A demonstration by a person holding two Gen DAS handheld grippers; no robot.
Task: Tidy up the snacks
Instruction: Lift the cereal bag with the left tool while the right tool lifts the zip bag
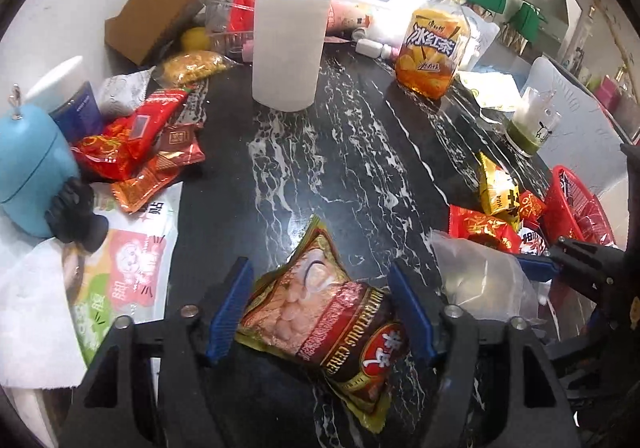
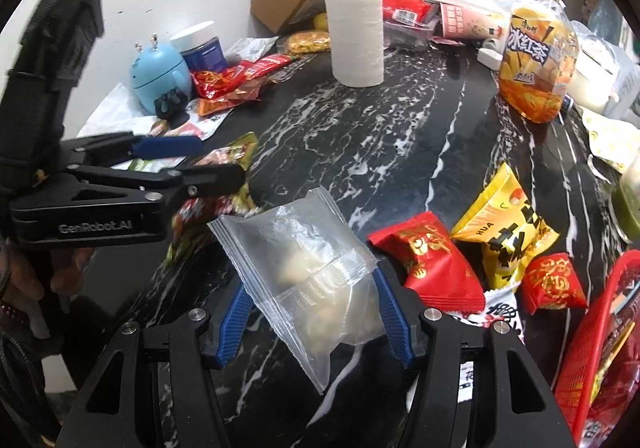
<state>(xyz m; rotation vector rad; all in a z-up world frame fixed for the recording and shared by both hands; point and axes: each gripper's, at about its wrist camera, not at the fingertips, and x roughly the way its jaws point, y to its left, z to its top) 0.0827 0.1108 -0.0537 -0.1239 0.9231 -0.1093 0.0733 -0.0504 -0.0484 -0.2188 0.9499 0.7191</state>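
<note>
The left gripper (image 1: pixel 320 312) is spread open. The cereal packet (image 1: pixel 320 320) lies on the black marbled table (image 1: pixel 340 151) between its blue pads (image 1: pixel 230 308); a gap shows at each pad, so the packet is not clamped. In the right wrist view the left gripper (image 2: pixel 222 161) enters from the left, with the cereal packet (image 2: pixel 212 207) beneath its fingers.

The right gripper (image 2: pixel 310 312) is closed on a clear zip bag (image 2: pixel 304 276) holding pale contents. Both blue pads (image 2: pixel 240 312) press the bag's sides, and the bag stands tilted between them.

Just right of the right gripper lie two red packets (image 2: pixel 432 268), a yellow packet (image 2: pixel 504 224) and a red basket (image 2: pixel 580 352) at the frame edge. Ahead of both grippers stand a paper roll (image 2: pixel 354 33) and an iced tea bottle (image 2: pixel 536 55). Ahead and to the left of the left gripper, more red snack packets (image 1: pixel 132 139) are piled beside a blue container (image 1: pixel 32 167).
</note>
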